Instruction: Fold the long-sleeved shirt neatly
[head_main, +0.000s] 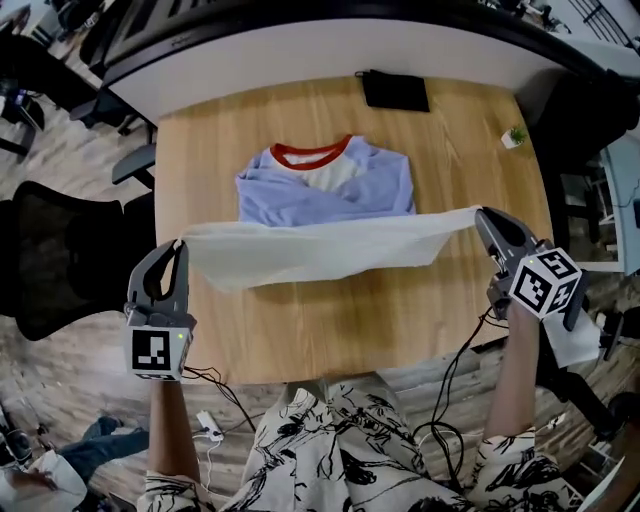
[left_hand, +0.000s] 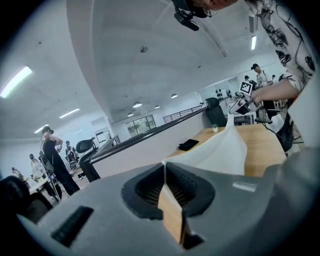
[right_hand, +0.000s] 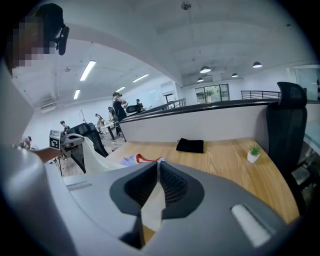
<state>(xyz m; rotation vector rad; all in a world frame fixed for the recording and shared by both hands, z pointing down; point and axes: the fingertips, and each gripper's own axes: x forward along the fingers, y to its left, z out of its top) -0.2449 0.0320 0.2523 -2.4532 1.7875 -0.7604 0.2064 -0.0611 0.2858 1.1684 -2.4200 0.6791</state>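
While the left gripper (head_main: 179, 247) and right gripper (head_main: 483, 216) each pinch the shirt (head_main: 330, 185) above the wooden table (head_main: 400, 320), a black pouch (head_main: 395, 92) and potted plant (head_main: 514, 137) sit near its far edge. A black office chair (head_main: 60, 255) stands alongside.

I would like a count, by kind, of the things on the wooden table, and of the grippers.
Long-sleeved shirt: 1
Black pouch: 1
Potted plant: 1
Grippers: 2 (left gripper, right gripper, each shut on the shirt)
Total: 5
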